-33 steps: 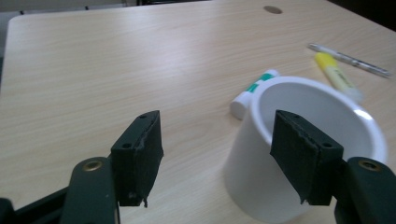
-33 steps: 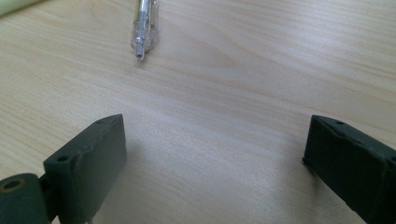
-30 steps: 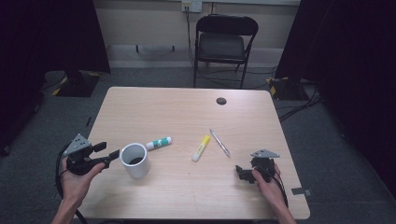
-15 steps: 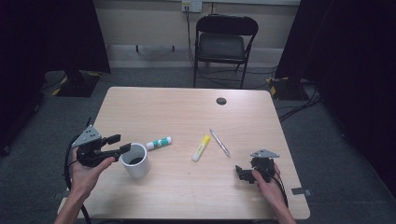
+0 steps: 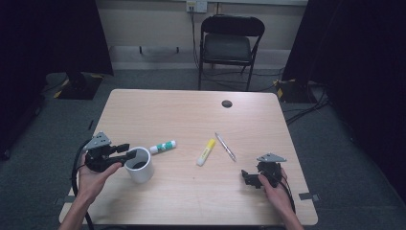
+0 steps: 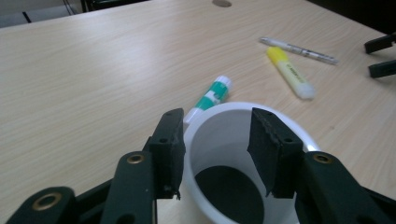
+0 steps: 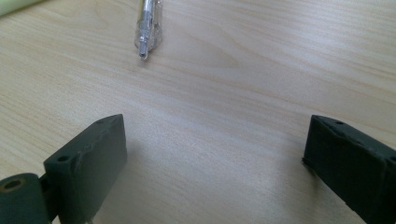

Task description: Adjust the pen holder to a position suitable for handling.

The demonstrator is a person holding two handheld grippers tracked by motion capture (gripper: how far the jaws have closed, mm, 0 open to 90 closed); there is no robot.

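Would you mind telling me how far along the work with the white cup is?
Early stage. Done: the left gripper has reached the white cup. In hand: its fingers straddle the rim, one outside, one inside, and have just been closing on the wall; no firm grip shows yet. Left: the glue stick, highlighter and pen lie loose on the table; the right gripper rests open.

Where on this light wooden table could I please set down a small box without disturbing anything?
The far half of the light wooden table is bare apart from the small dark round disc. The near middle strip lies free too. It is crowded along the row of white mug, green-and-white glue stick, yellow highlighter and clear pen.
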